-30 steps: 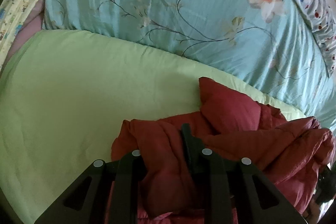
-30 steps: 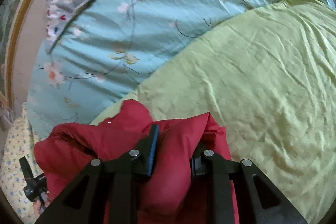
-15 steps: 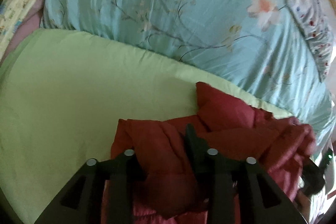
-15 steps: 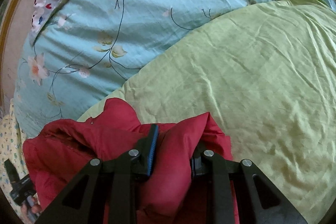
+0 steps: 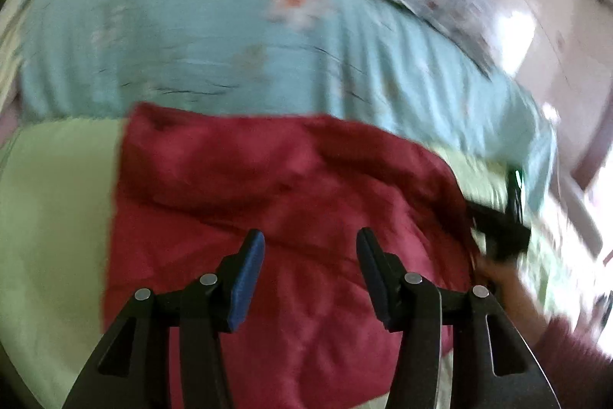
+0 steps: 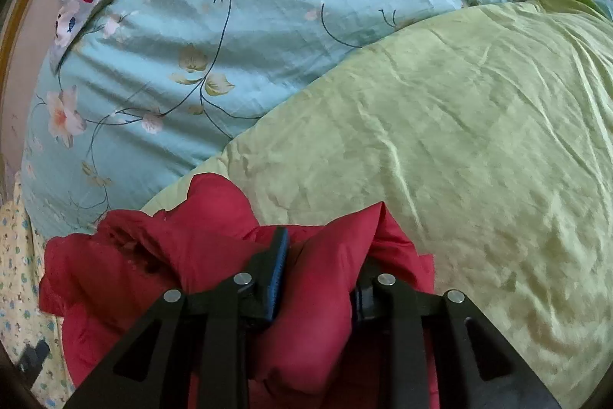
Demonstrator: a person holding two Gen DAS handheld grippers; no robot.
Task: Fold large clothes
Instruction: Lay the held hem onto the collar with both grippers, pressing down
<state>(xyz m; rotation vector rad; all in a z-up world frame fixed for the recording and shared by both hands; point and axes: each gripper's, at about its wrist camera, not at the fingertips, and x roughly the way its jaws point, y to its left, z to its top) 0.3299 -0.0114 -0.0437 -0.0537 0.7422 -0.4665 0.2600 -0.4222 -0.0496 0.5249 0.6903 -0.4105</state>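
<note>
Left wrist view first: the left hand-held gripper (image 5: 310,278) has just been opening and its jaws stand apart with nothing between the blue pads (image 5: 247,280), so it's released and hanging above the red padded garment (image 5: 276,186). The picture is smeared, so detail is rough, but the garment lies fairly flat straight ahead of and under the jaws, on the green quilt (image 5: 49,209) of the bed, with the blue floral duvet (image 5: 199,37) farther ahead. My guess is the flat spread is there to give a clean panel to fold. Off to the right of these jaws, the right hand-held gripper (image 5: 502,221) sits at the garment's far edge with a person's hand (image 5: 502,278) behind it. Right wrist view: that gripper (image 6: 322,267) has a thick puffy bunch of the garment (image 6: 314,278) squeezed between its jaws. They've just eased open slightly, but the fabric still fills the gap and bulges past the pad (image 6: 279,275), so I read it as still grasping. That hold probably pins one side while the free gripper goes for a new edge. Ahead and to the right of it is bare quilt (image 6: 479,140), the duvet (image 6: 230,37) beyond to the left.
</note>
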